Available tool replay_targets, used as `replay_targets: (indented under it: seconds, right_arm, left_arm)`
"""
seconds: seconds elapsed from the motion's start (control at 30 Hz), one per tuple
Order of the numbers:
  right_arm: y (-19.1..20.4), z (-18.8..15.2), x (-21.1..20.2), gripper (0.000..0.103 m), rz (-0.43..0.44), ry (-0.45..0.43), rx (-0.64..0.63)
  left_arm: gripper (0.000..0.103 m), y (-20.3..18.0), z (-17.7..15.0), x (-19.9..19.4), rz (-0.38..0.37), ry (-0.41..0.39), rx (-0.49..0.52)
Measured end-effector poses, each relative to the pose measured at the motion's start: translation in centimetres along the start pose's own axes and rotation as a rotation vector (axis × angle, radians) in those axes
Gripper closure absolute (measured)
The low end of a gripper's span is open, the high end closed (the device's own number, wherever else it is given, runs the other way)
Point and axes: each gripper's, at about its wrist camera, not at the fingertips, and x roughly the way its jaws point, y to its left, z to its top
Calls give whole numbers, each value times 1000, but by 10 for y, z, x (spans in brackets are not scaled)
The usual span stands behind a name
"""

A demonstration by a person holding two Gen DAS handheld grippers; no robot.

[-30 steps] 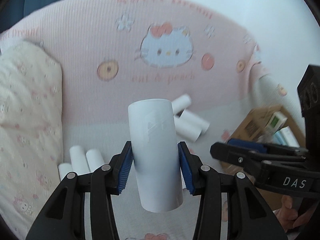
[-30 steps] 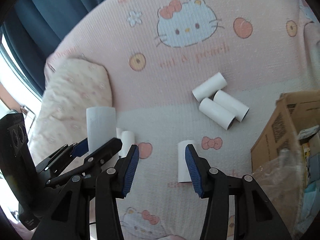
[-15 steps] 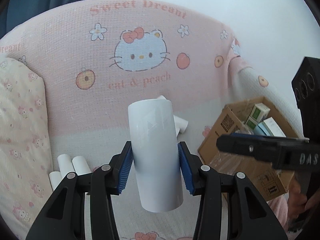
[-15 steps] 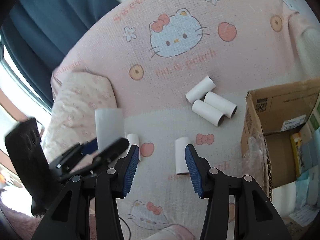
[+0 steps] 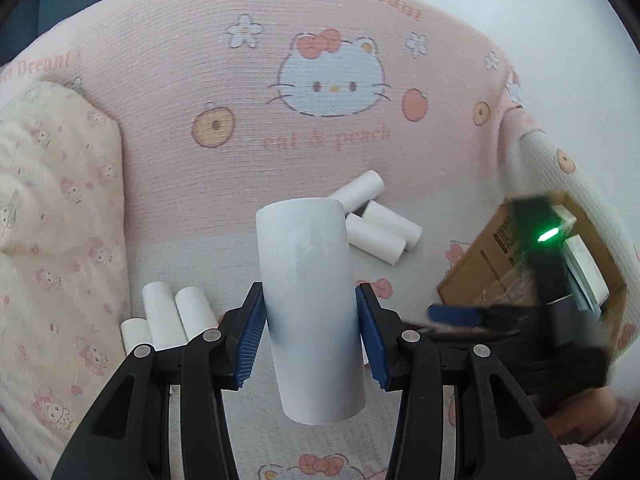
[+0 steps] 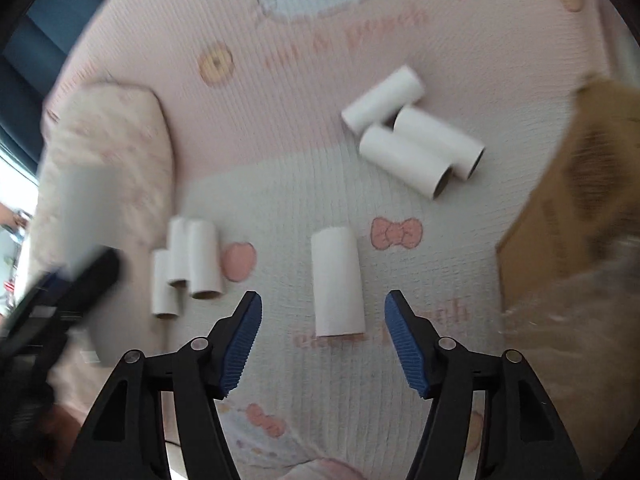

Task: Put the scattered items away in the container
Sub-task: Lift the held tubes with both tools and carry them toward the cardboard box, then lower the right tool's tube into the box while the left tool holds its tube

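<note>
On the pink cartoon blanket (image 6: 304, 128), the left gripper (image 5: 311, 338) clamps one white tube (image 5: 312, 304) while the right gripper (image 6: 323, 342), jaws just widened and empty, lines up over a lone tube (image 6: 338, 282), which next needs straddling before boxing in the cardboard box (image 6: 576, 216).

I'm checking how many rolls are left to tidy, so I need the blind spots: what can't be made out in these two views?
- Cardboard box, right wrist view: blurred and cut off by the edge, contents unreadable.
- Box contents, left wrist view: partly hidden by the blurred right gripper.
- Lone roll: hidden in the left wrist view behind the held roll in the left gripper.
- Three rolls by the pillow: near ends hidden by the gripper's fingers.
</note>
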Motion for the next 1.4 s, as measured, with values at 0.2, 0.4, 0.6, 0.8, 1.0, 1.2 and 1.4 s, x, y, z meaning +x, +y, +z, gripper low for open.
replay_targets:
  seconds: [0.2, 0.4, 0.6, 0.8, 1.0, 1.2, 1.4]
  right_arm:
    - [4, 2, 52, 41, -44, 78, -10]
    - [10, 9, 83, 41, -76, 112, -25]
    - [11, 12, 106, 47, -130, 137, -49]
    - [10, 6, 117, 59, -167, 136, -82]
    - [4, 1, 104, 60, -124, 141, -35]
    - [-3, -4, 63, 60, -80, 94, -9]
    - [-9, -6, 10, 60, -39, 11, -7]
  left_arm:
    - [54, 26, -2, 1, 32, 7, -52]
    - [54, 47, -2, 2, 48, 13, -99]
    - [54, 64, -7, 13, 29, 66, -156]
    - [54, 66, -16, 27, 19, 120, -160]
    - [54, 56, -24, 52, 11, 195, -135]
    - [54, 37, -30, 67, -6, 253, -105]
    - [54, 0, -15, 55, -62, 211, -17]
